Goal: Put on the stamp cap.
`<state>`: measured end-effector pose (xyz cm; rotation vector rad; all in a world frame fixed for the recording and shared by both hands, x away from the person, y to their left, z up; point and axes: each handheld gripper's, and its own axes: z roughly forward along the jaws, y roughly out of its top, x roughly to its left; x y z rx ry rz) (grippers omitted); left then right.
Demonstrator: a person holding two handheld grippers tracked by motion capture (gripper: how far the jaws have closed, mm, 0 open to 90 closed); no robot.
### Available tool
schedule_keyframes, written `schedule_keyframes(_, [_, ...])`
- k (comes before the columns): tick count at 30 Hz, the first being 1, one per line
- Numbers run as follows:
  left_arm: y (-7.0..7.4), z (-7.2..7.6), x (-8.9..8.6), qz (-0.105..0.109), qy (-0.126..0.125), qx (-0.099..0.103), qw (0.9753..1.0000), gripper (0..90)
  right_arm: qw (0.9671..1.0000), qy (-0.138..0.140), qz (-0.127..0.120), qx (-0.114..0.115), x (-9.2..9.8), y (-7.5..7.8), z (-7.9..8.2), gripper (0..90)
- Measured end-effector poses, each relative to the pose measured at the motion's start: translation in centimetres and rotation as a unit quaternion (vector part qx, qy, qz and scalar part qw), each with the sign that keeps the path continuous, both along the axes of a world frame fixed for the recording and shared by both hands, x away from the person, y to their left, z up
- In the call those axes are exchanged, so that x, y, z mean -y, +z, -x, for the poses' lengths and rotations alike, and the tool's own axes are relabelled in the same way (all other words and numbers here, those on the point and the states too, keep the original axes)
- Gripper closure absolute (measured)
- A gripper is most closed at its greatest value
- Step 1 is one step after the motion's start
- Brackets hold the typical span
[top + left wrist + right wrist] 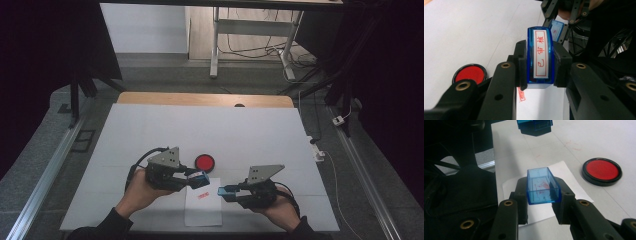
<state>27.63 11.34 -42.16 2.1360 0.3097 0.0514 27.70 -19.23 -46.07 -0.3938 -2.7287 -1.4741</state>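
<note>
My left gripper (199, 178) is shut on a blue stamp (540, 57) whose label bears red characters; it hangs just above a white sheet of paper (202, 210). A red stamped mark (521, 95) shows on the sheet under the stamp. My right gripper (228, 192) is shut on the stamp's clear blue cap (543, 185), open side up and smeared red inside, held over the paper's right edge. The two grippers point toward each other, a short gap apart. In the right gripper view the stamp (535, 126) hangs at the top.
A round red ink pad (204, 162) in a black case lies on the white table cover (150, 130) just behind the paper, close to the left gripper. Bare wood of the table (200, 98) shows at the far edge. Metal rails run along both sides.
</note>
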Motion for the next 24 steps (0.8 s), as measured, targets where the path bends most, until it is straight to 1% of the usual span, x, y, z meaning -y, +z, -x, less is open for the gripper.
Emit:
schedule_keyframes(4, [-0.1,0.0,0.1,0.002,-0.004,-0.001,1.0000,69.7,0.9999,0.013,-0.003,-0.005,-0.6,-0.3,-0.5,68.5])
schedule_keyframes(7, [-0.1,0.0,0.2,-0.001,-0.010,0.002,1.0000,69.7,0.9996,0.023,-0.015,-0.009,-1.3,-0.5,-0.8,68.5])
schedule_keyframes(8, [-0.2,0.1,0.2,0.001,-0.010,0.002,0.9999,69.7,0.9995,0.027,-0.015,-0.008,-1.5,-0.6,-0.9,68.5])
schedule_keyframes(15, [-0.3,0.1,0.4,-0.002,-0.014,0.003,0.9999,69.7,0.9978,0.055,-0.029,-0.023,-3.3,-1.2,-1.6,68.5])
schedule_keyframes(21, [-0.4,0.2,0.6,-0.004,-0.020,0.009,0.9998,69.7,0.9956,0.087,-0.030,-0.019,-4.6,-1.6,-1.9,68.5])
schedule_keyframes(24, [-0.4,0.2,0.7,-0.006,-0.024,0.011,0.9996,69.7,0.9952,0.091,-0.030,-0.020,-5.0,-1.7,-2.1,68.6])
